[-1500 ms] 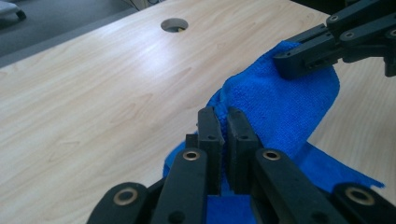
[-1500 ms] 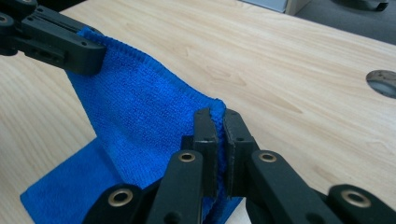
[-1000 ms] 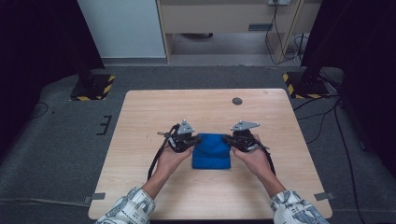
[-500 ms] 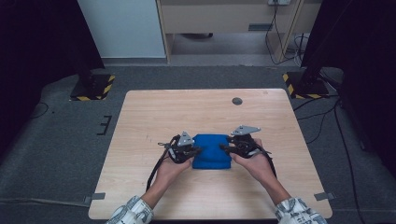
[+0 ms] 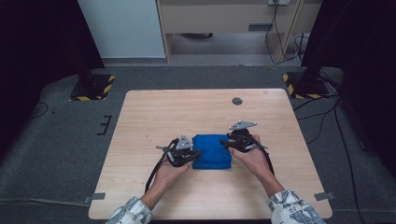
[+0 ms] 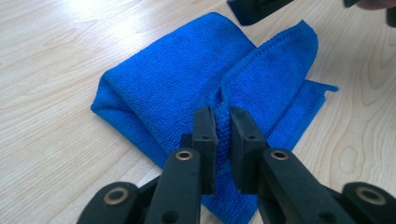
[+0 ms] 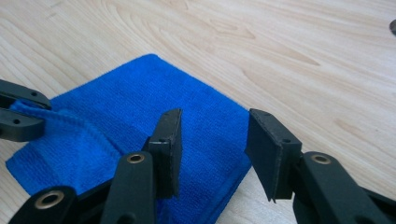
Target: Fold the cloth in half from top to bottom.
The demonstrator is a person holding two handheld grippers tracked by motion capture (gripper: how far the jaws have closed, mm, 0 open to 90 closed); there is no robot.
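Note:
A folded blue cloth [image 5: 212, 151] lies on the wooden table [image 5: 154, 112], a little toward the person's side of its middle. My left gripper [image 5: 195, 154] is at the cloth's left edge. In the left gripper view its jaws [image 6: 223, 112] pinch a raised hemmed fold of the cloth [image 6: 177, 70]. My right gripper [image 5: 226, 143] hovers at the cloth's right edge. Its jaws [image 7: 215, 116] have just been opening and now stand apart above the cloth [image 7: 116, 107], pressing on nothing. The left gripper's jaws [image 7: 18, 112] appear at the left of the right gripper view.
A small dark round spot [image 5: 237, 101] marks the table's far right part. Two stands with yellow-and-black bases sit on the floor beyond the table, one at the left [image 5: 91, 86] and one at the right [image 5: 303, 84]. Cables trail from both grippers toward the person.
The left hand and its gripper have come nearer the person along the cloth's left edge. The right hand has stayed at the cloth's right edge. The cloth lies in the same spot.

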